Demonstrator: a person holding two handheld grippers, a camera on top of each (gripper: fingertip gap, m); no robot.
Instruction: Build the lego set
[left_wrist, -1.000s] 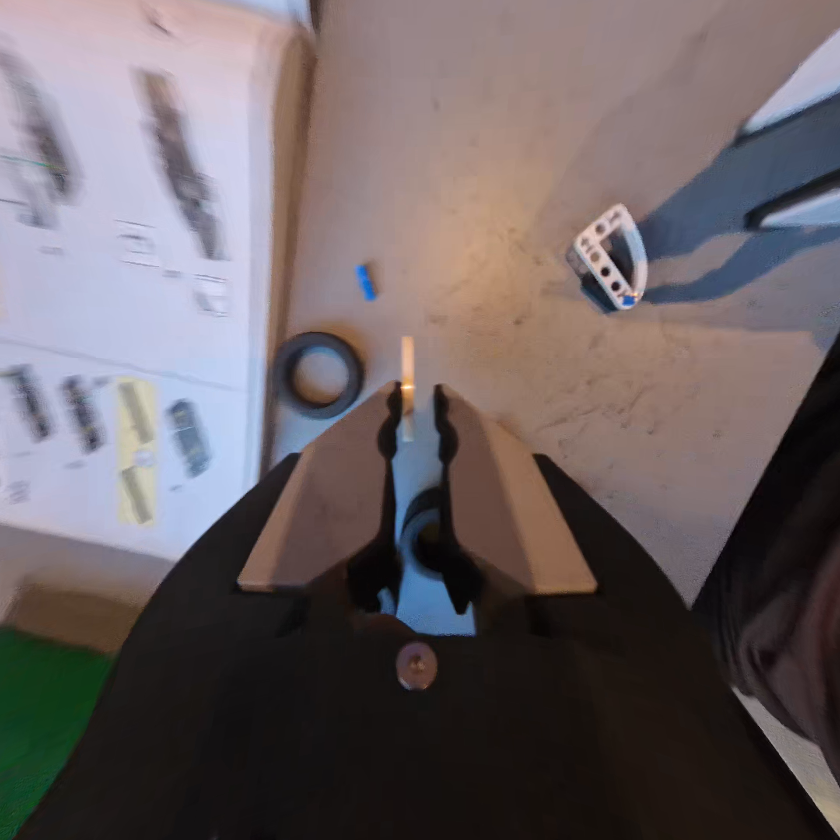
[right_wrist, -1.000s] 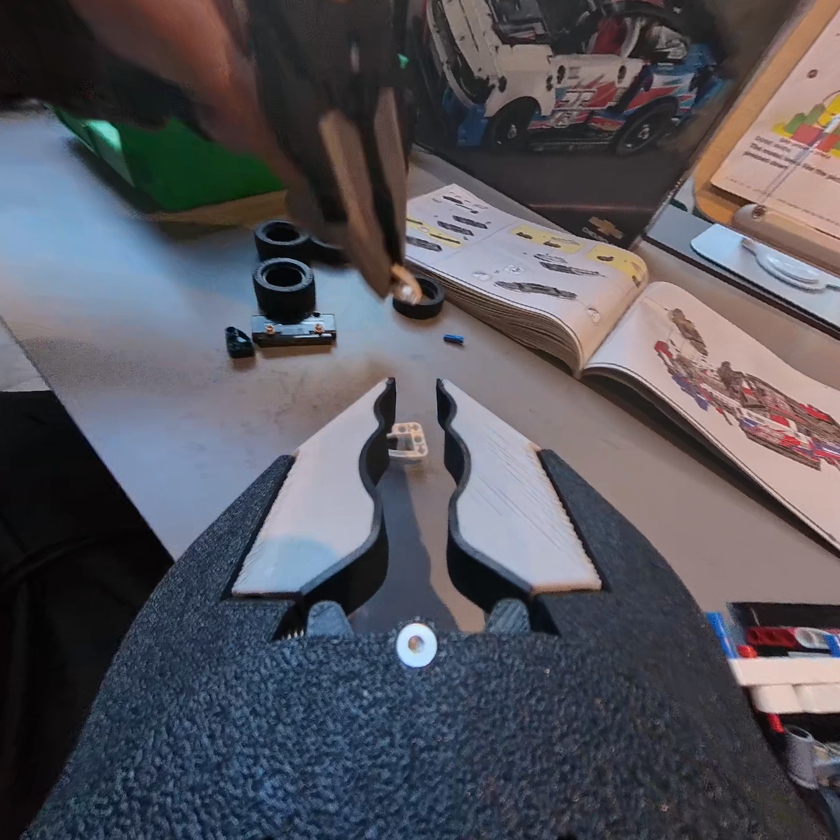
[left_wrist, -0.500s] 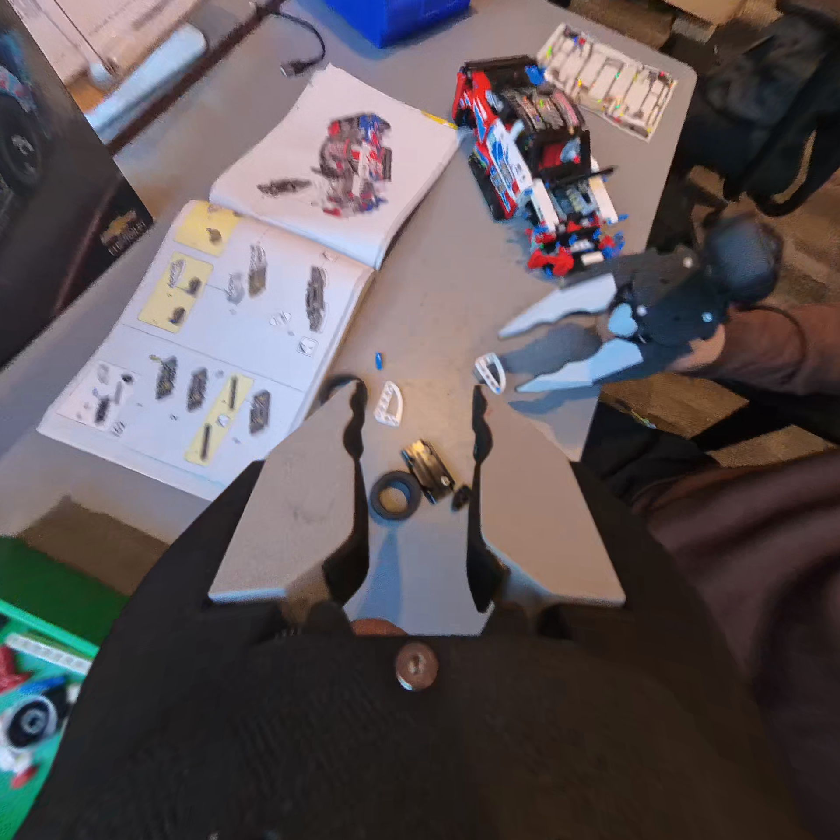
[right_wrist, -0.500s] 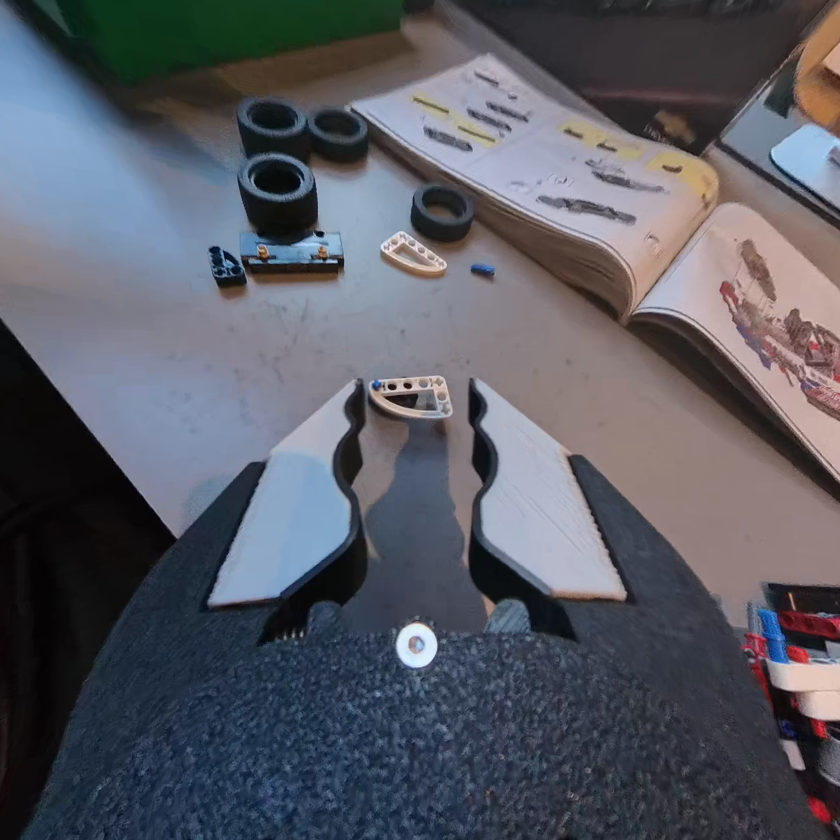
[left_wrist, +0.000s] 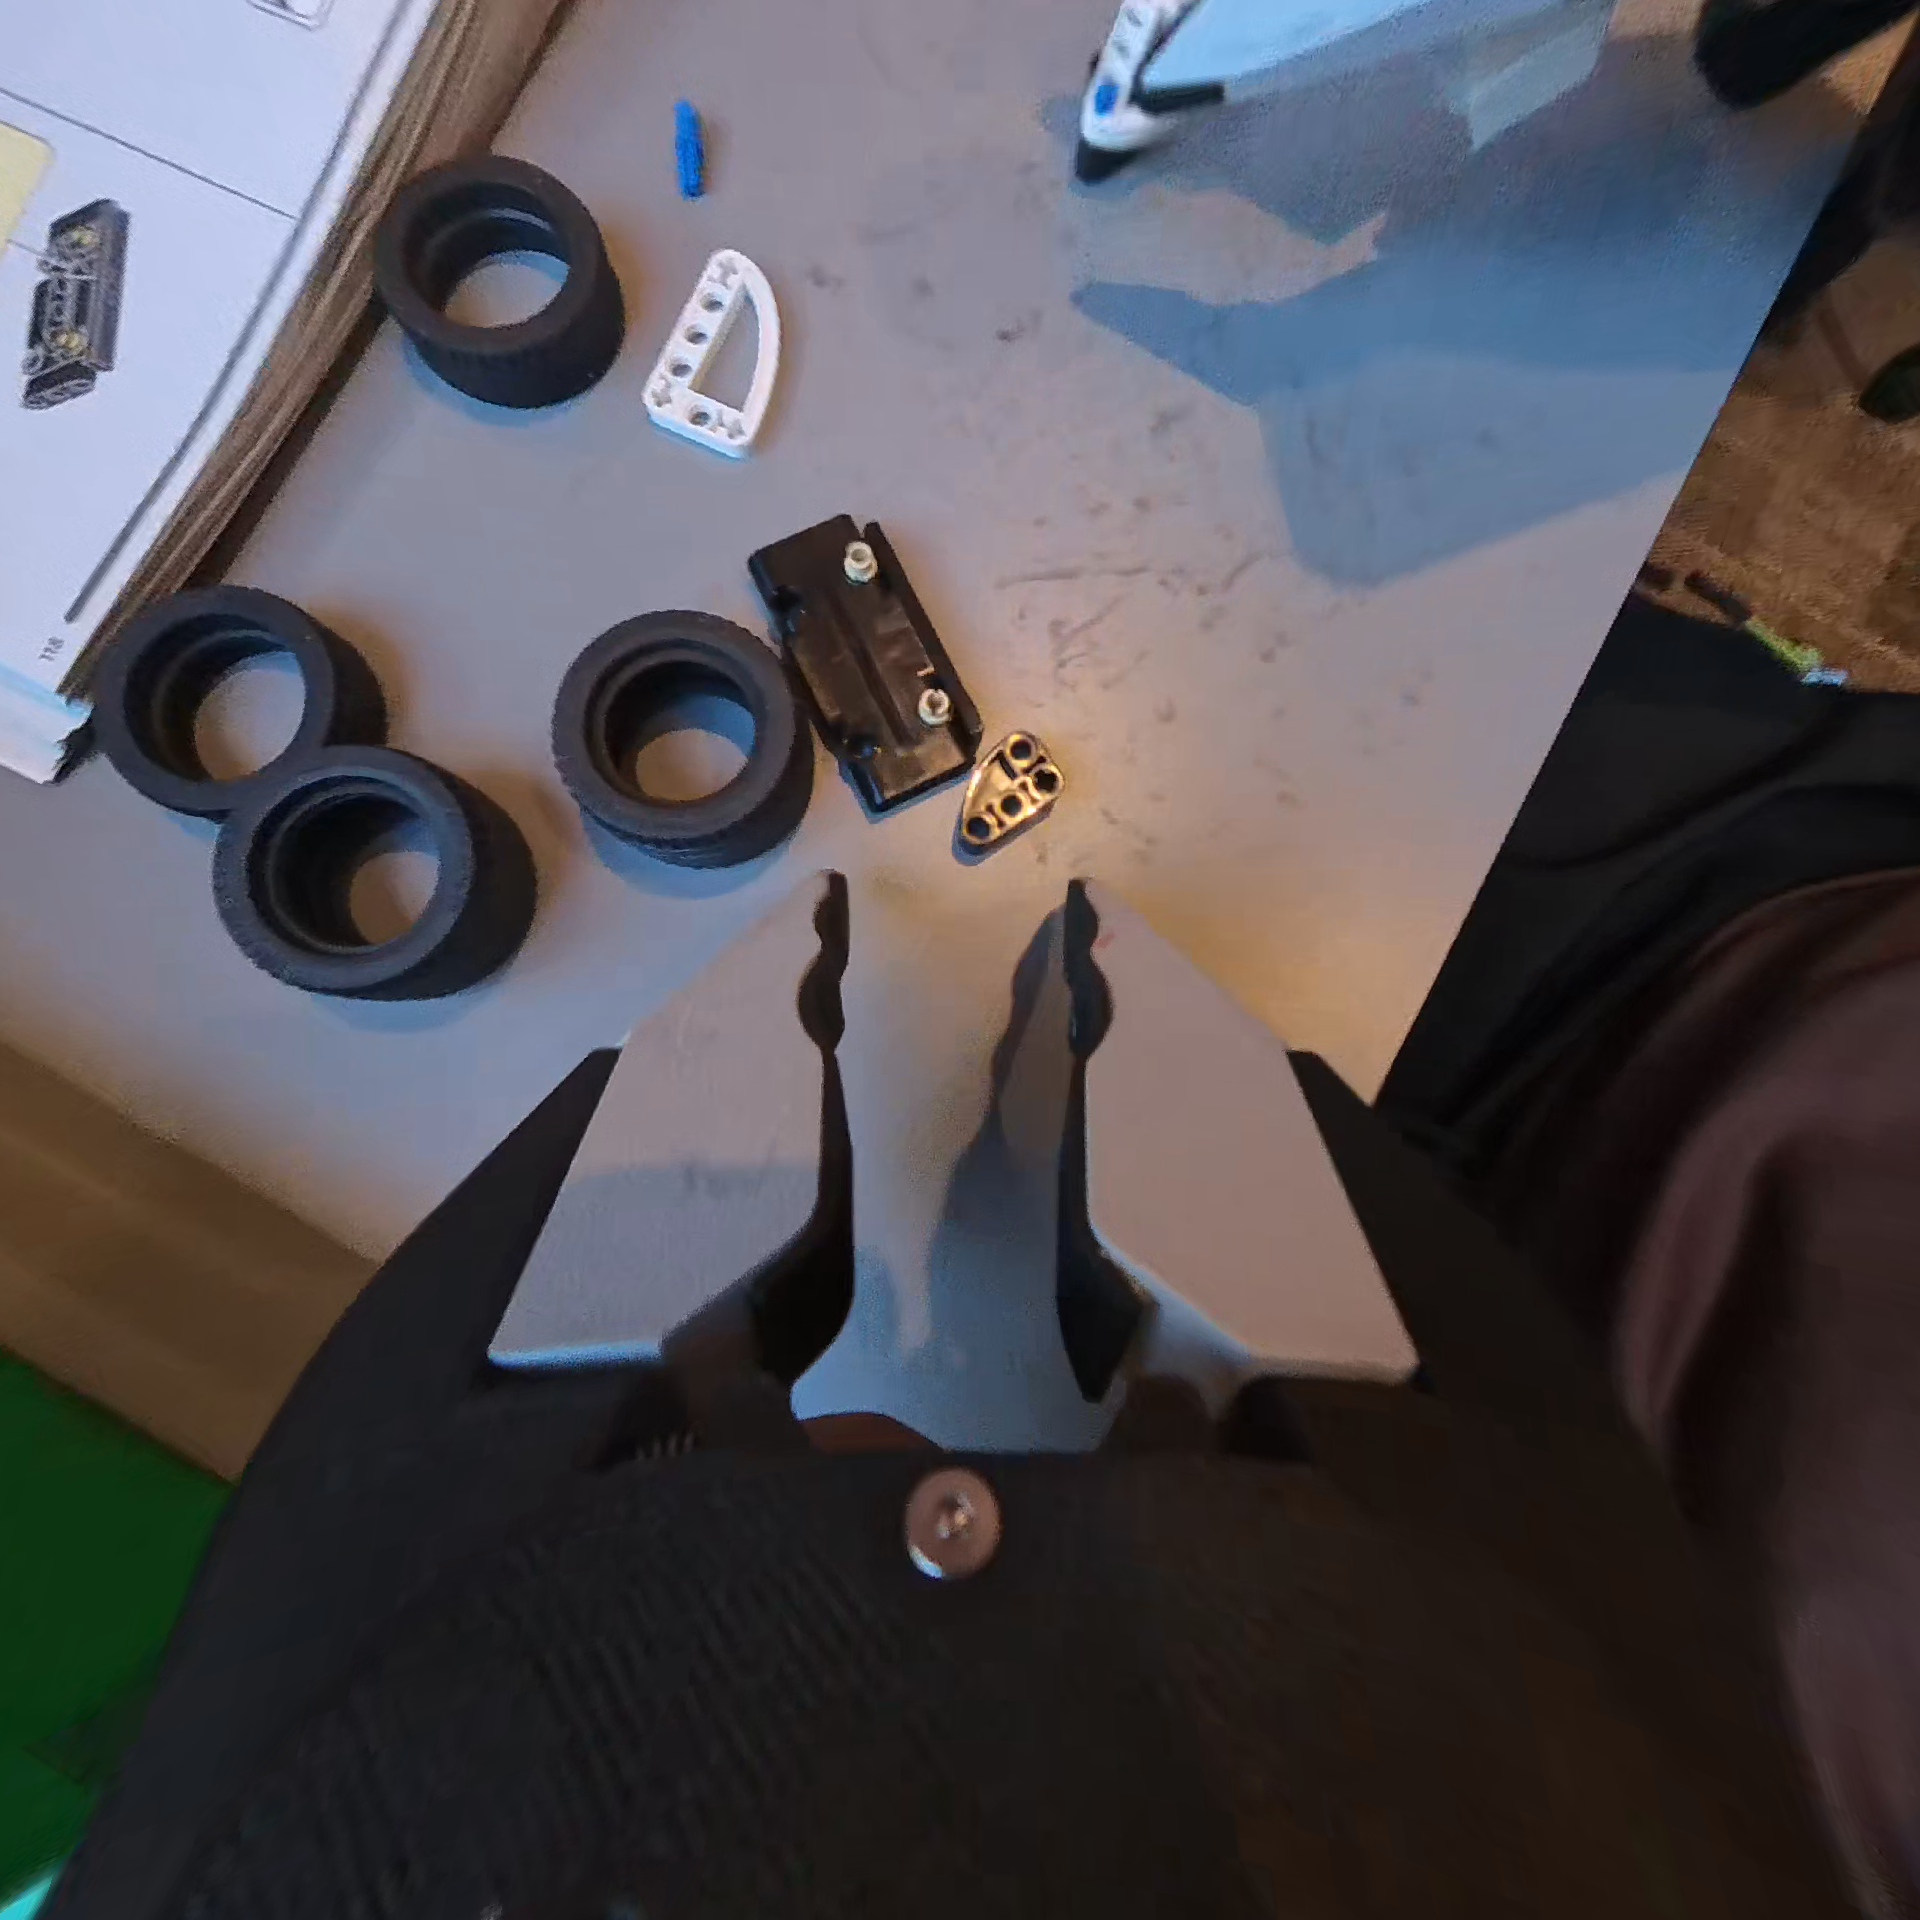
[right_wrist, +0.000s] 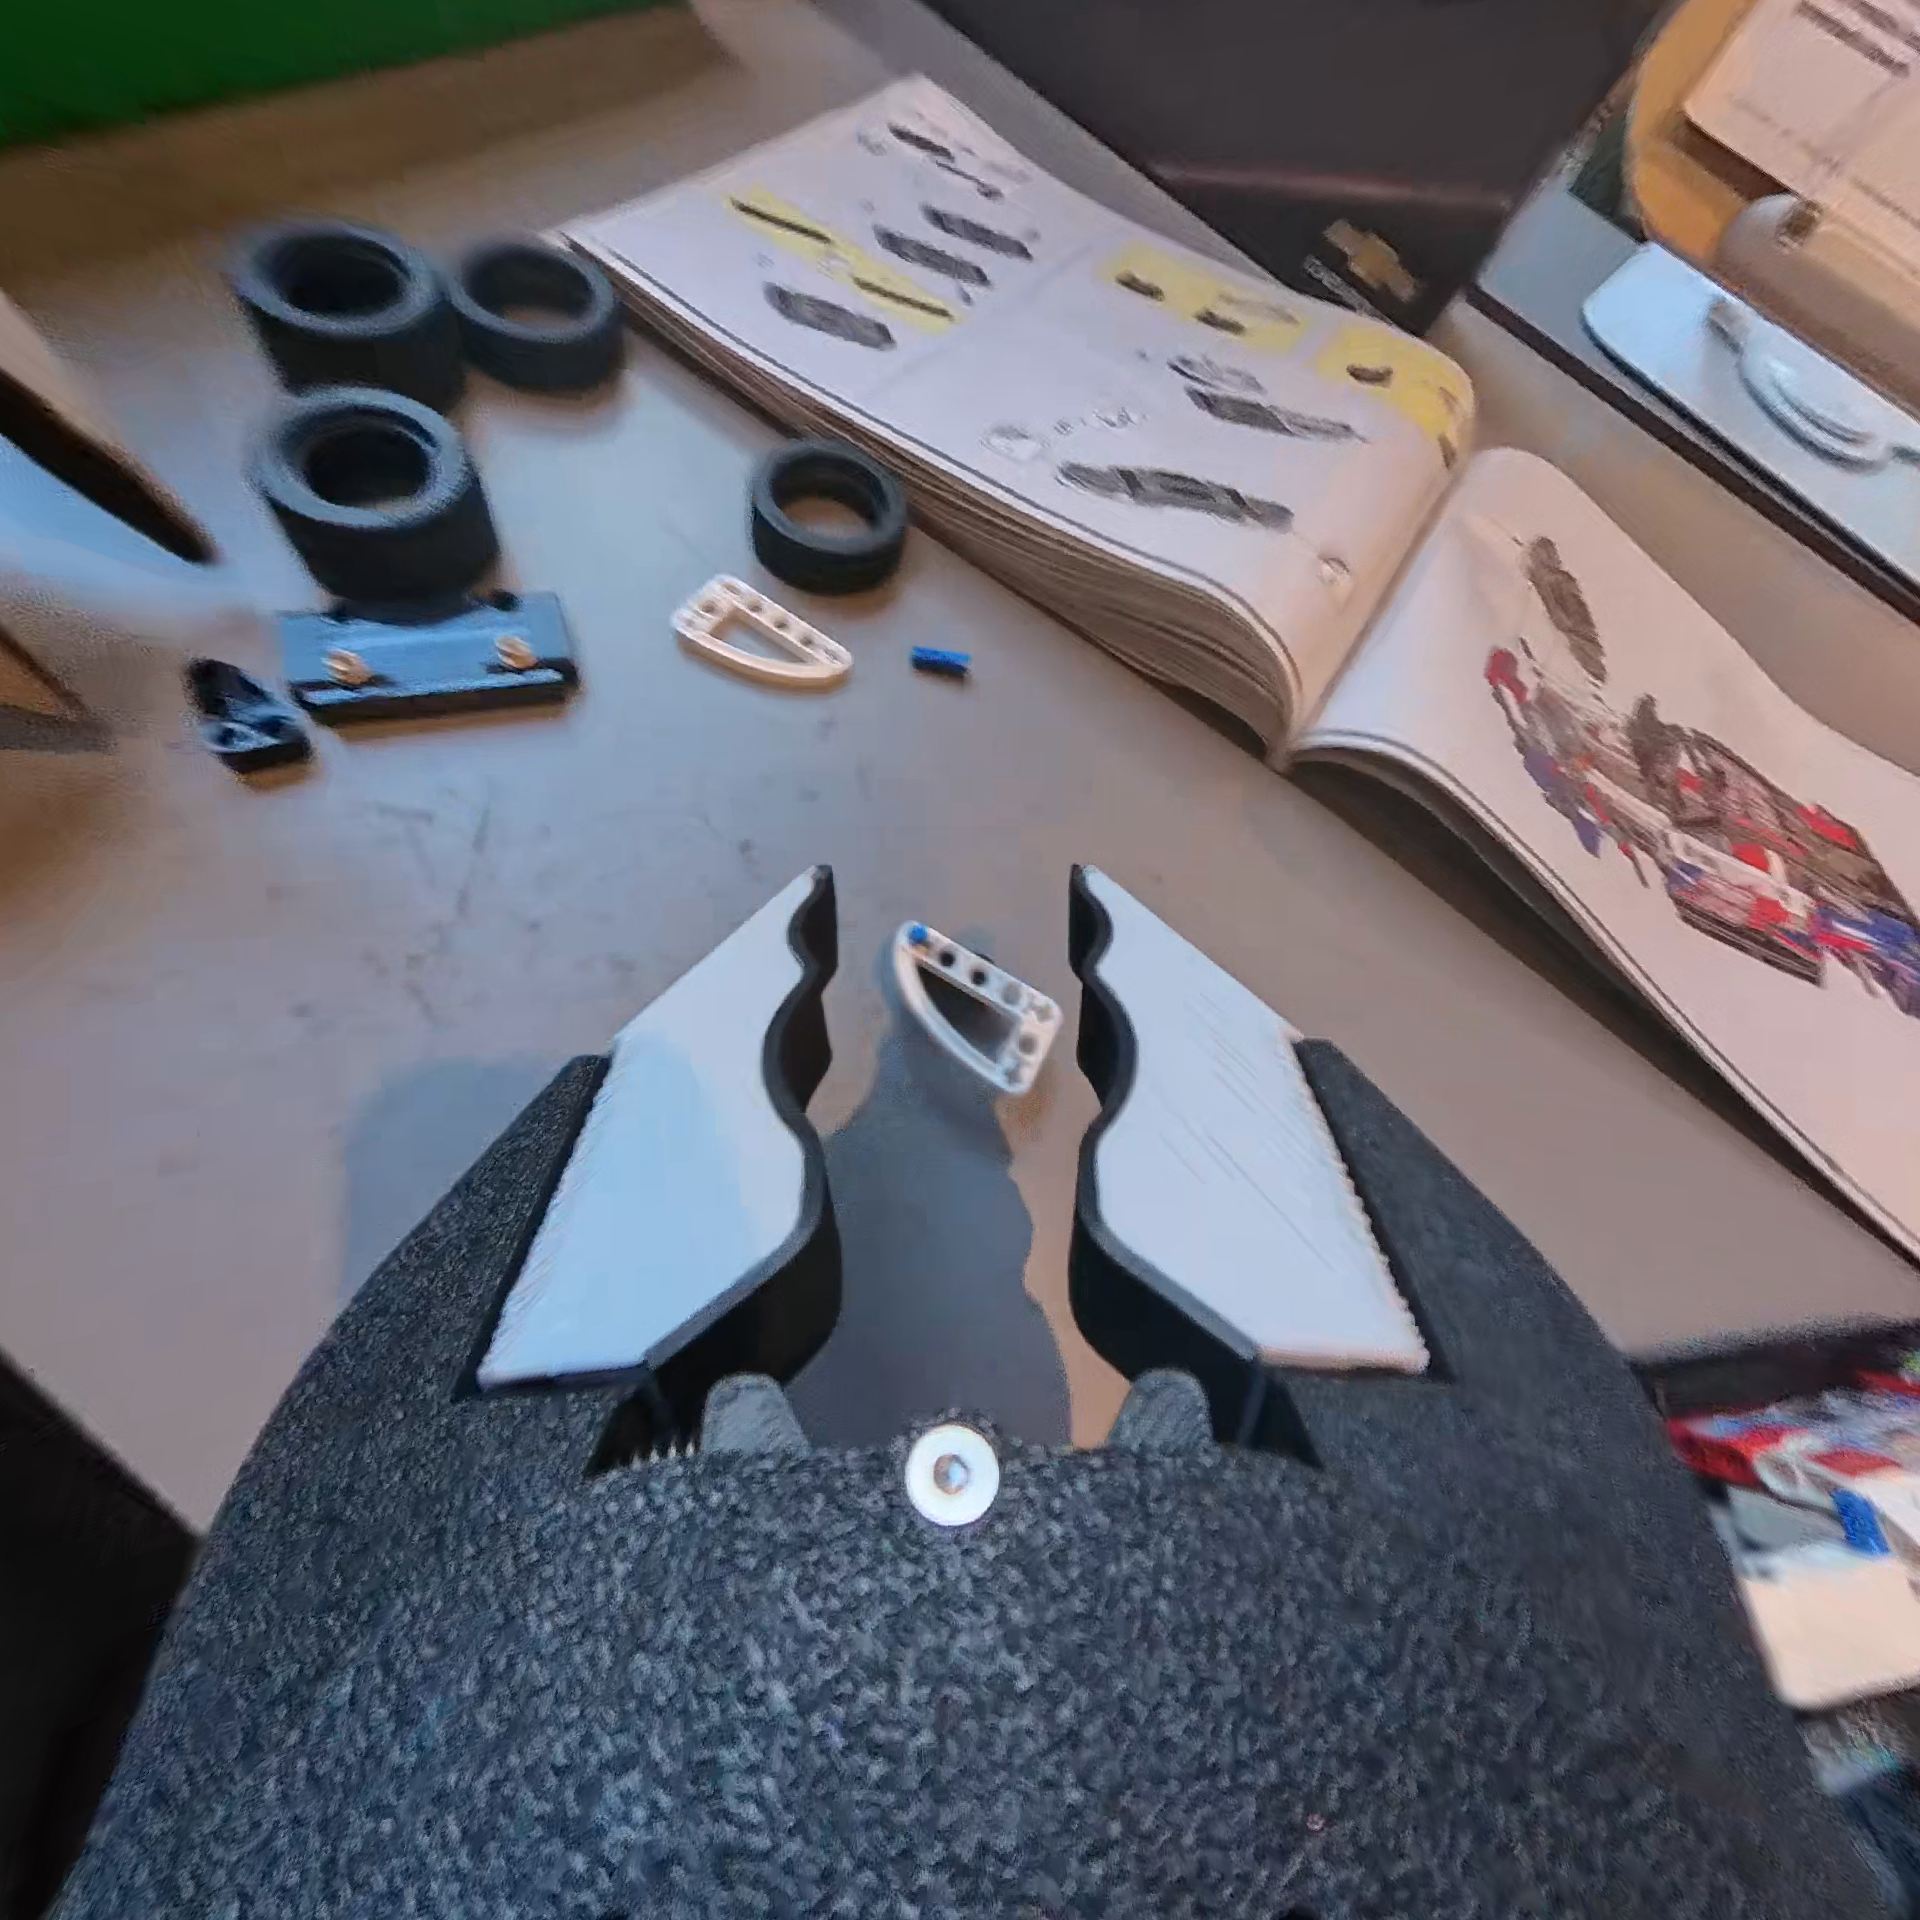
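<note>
Grey table (left_wrist: 1195, 582), scuffed, warm light patch near its edge; green box off to one corner, dark carton w/ a car picture at the back.

Left gripper (left_wrist: 948, 894) hangs over the table, fingers apart, nothing btwn them. Just ahead of its tips lies a small black triangular piece w/ holes (left_wrist: 1010, 790), flat on the table, just beside a black rectangular block w/ two pale pins (left_wrist: 864, 675). Left of that block sits a black tyre (left_wrist: 681, 738), touching or nearly touching it. Two more tyres (left_wrist: 312, 790) overlap near the corner of the open instruction booklet (left_wrist: 114, 343), a 4th tyre (left_wrist: 499, 281) farther up by the booklet's edge. A white curved beam w/ holes (left_wrist: 717, 353) lies flat next to that 4th tyre, a small blue pin (left_wrist: 688, 148) a bit beyond.

Right gripper (right_wrist: 951, 899) also spread wide, not clamped on anything. Btwn its fingers, apart from both pads, is a second white curved beam w/ a blue pin in one end (right_wrist: 977, 1003), tilted up on edge on the table. Same parts show farther out in this view: flat white beam (right_wrist: 761, 631), blue pin (right_wrist: 940, 659), black block (right_wrist: 428, 657), tyres. Booklet (right_wrist: 1091, 416) lies open to the right, a colour car picture on its near page. Part-built red/white/blue model (right_wrist: 1808, 1496) peeks in at lower right, blurred.
</note>
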